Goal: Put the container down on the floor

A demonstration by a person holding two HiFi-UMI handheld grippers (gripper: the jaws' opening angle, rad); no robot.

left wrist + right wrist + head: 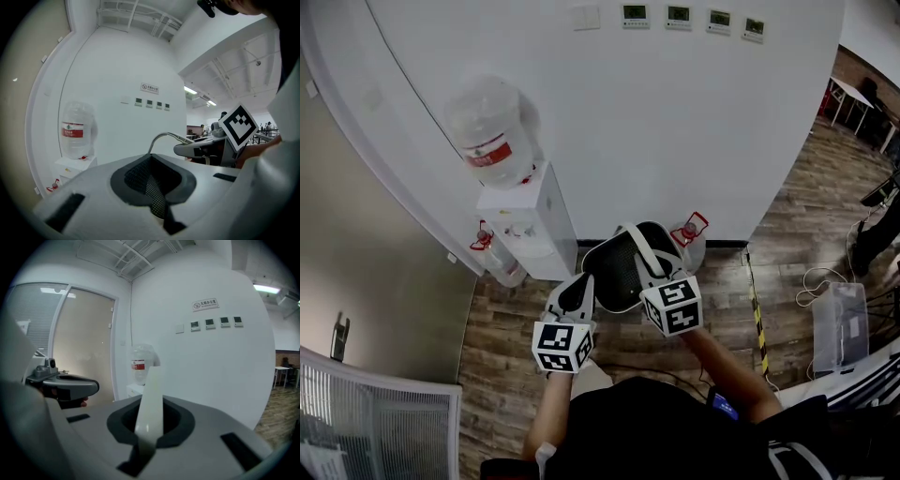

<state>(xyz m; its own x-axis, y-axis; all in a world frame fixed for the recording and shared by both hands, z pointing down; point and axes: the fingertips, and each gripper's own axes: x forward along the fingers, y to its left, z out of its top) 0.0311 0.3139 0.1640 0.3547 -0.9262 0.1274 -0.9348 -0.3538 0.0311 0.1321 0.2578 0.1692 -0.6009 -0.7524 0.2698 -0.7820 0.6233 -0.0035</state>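
Wood-plank floor [511,323] is running up to a curved white wall [675,131], with a water dispenser [539,220] standing at the wall's foot. Person is holding a black mesh container [614,272] in the air over the floor's wall edge, just in front of the dispenser. Their left gripper [581,287] is clenching the mesh rim [146,183]. Their right gripper [639,246] is grasping the white handle [150,399], jaws pinched tight on the strip.

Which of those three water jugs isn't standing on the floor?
The red-labelled jug, upended atop the white dispenser; the other two jugs stand on the floor beside it.
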